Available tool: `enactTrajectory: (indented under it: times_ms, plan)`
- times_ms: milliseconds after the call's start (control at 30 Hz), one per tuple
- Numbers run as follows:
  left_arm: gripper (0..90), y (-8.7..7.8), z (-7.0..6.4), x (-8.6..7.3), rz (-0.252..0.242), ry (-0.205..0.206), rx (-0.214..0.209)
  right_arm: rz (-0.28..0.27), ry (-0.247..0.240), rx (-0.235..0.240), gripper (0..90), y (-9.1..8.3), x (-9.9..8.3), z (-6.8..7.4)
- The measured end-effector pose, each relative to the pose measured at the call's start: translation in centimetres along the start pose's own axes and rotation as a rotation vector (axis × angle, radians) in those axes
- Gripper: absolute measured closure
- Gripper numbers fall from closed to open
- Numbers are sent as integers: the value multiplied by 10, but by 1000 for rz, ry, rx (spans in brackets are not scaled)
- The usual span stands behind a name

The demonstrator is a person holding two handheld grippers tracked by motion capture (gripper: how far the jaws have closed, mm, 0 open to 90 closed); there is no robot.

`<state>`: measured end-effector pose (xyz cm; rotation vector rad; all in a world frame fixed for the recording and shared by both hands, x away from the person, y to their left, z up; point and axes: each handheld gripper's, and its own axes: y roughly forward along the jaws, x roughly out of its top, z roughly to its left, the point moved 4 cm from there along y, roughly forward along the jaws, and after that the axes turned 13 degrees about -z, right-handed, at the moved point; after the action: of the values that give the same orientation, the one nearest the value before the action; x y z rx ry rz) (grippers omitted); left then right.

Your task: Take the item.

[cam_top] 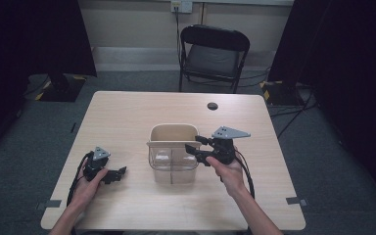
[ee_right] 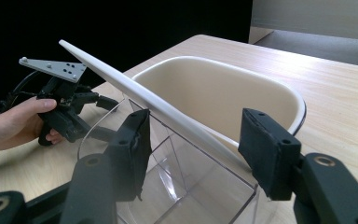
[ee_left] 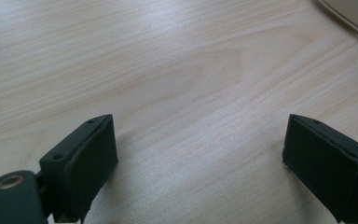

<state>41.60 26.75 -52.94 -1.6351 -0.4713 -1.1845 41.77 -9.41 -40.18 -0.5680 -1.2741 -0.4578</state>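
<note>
A clear plastic container (cam_top: pixel 173 164) with inner dividers stands near the middle of the light wooden bench (cam_top: pixel 127 117), with a cream-coloured tub (ee_right: pixel 223 93) touching its far side. A flat cream lid or rim piece (ee_right: pixel 144 98) lies tilted across the top of the clear container. The right gripper (cam_top: pixel 200 149), held in the person's right hand (cam_top: pixel 230 171), has its jaws open on either side of that tilted edge, not yet closed on it. The left gripper (cam_top: pixel 115 175) rests low on the bench to the left, well apart from the container, jaws wide open and empty. A likely risk: closing on the slanted, thin edge could let it slip or tip the light container, since nothing steadies it.
</note>
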Motion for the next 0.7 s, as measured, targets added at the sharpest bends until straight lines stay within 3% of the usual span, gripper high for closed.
enactTrajectory:
  times_ms: [700]
  plan:
    - [93,0,0,0,0,0,1,0,-5,-3,440,0,0,1]
